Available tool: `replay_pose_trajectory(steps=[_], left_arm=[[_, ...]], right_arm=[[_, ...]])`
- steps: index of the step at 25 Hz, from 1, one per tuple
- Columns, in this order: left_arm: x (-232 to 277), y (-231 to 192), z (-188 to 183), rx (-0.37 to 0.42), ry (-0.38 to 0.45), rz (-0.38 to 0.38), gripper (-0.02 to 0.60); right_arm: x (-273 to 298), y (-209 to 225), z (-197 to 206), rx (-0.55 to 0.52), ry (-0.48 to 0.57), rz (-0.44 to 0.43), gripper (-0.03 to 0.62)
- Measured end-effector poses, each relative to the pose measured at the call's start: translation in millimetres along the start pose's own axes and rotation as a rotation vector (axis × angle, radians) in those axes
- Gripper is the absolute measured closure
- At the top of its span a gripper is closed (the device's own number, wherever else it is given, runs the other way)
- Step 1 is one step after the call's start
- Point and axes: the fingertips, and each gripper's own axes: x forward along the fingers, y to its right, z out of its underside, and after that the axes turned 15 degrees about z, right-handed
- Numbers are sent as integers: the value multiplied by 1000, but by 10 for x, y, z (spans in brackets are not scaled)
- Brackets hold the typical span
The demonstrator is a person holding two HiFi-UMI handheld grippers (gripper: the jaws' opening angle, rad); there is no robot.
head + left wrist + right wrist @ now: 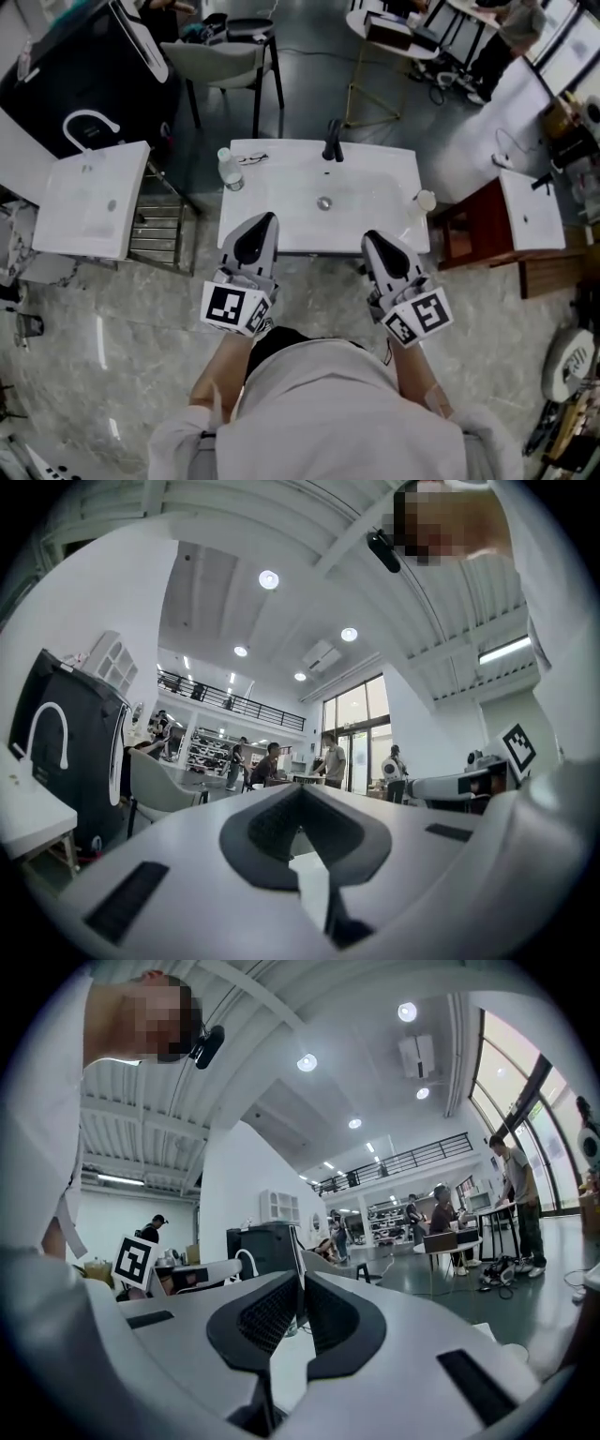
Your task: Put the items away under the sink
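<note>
White sink (281, 214): just ahead of both grippers.
Left gripper (266, 221): jaws pressed together, holding nothing, tip towards the sink's front edge.
Right gripper (376, 240): jaws pressed together, holding nothing, beside the left.
Bottle (230, 170): at the sink's rear left corner, upright, cap up.
Pale round item (426, 200): at the sink's right edge.

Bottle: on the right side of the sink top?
No, the bottle stands at the left rear corner of the sink, next to the glasses.
</note>
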Motion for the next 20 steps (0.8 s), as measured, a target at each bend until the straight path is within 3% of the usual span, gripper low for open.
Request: replay_pose_trajectory(steps=[3,15,20], left_arm=[[36,41,-17,28,-25,14,579],[-227,-61,115,-26,-28,-9,579],[-406,-52,121,-14,-37,-4,578]], right_arm=[[38,-34,-3,7,-13,-26,553],[5,-245,139,-1,-21,-25,554],[-42,-484,195,-4,-20,-40,554]])
